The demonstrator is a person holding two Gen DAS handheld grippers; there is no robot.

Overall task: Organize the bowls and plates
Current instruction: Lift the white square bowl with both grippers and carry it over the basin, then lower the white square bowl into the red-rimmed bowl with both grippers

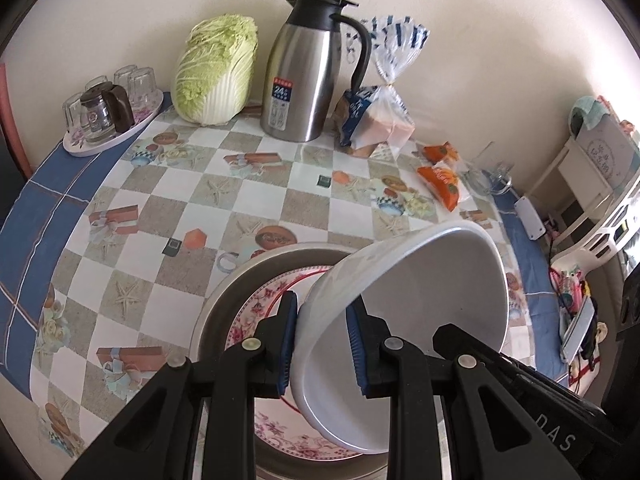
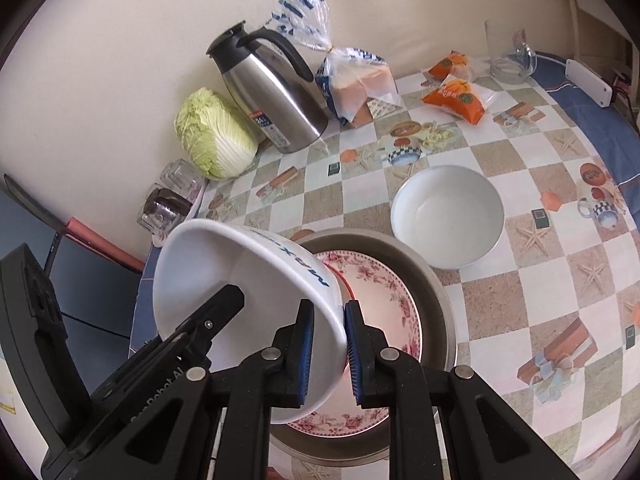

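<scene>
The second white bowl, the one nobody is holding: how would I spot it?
Find the round metal basin at the table's near edge. The plain white bowl stands upright on the checked tablecloth just behind it. Unlike the tilted bowl with blue lettering, it is empty and unmarked.

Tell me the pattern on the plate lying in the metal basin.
The plate is white with a pink-red floral border; it shows best in the right wrist view, inside the metal basin.
</scene>
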